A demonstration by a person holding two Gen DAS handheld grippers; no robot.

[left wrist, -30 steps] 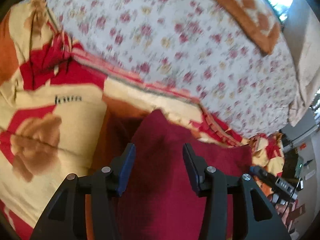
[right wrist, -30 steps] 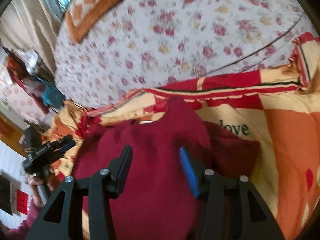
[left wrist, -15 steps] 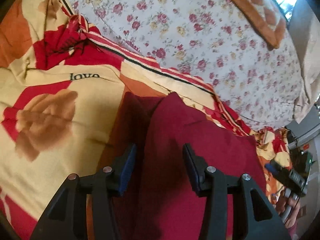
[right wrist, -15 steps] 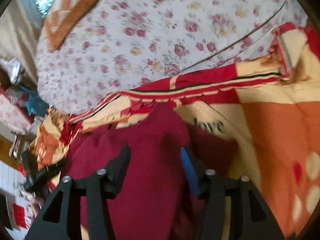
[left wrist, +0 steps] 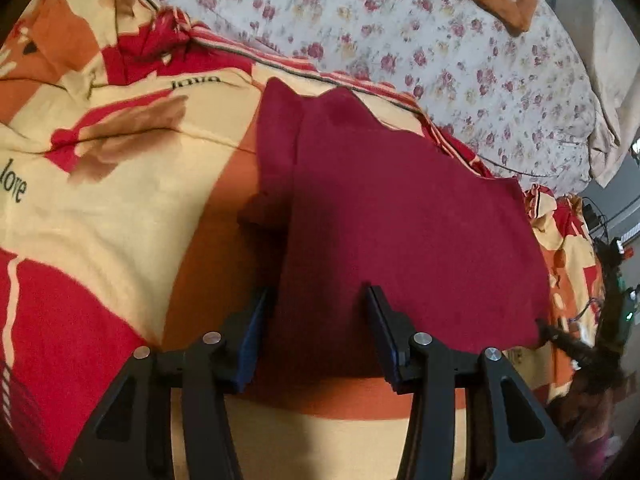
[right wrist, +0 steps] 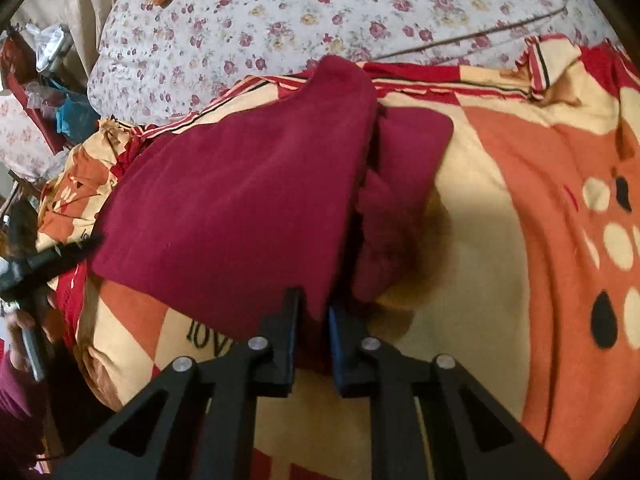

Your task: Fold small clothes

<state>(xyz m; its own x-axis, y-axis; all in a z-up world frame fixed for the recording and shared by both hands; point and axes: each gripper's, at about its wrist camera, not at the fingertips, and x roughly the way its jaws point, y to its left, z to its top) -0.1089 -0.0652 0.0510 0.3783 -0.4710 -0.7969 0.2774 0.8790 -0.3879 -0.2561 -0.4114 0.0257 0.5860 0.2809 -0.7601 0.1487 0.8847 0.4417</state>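
Now the maroon garment [left wrist: 400, 216] lies mid-frame on the orange/cream/red blanket [left wrist: 100, 208], w/ a floral sheet [left wrist: 440, 40] across the top. In the left wrist view the left hand-held gripper [left wrist: 318, 328] has its jaws part spread over the garment's near edge, cloth between them; can't tell if the pads press it. In the right wrist view the right hand-held gripper [right wrist: 314, 328] has just been closing, jaws now nearly together, pinching the garment's [right wrist: 240, 200] near corner at bottom centre. A folded flap shows right of it.
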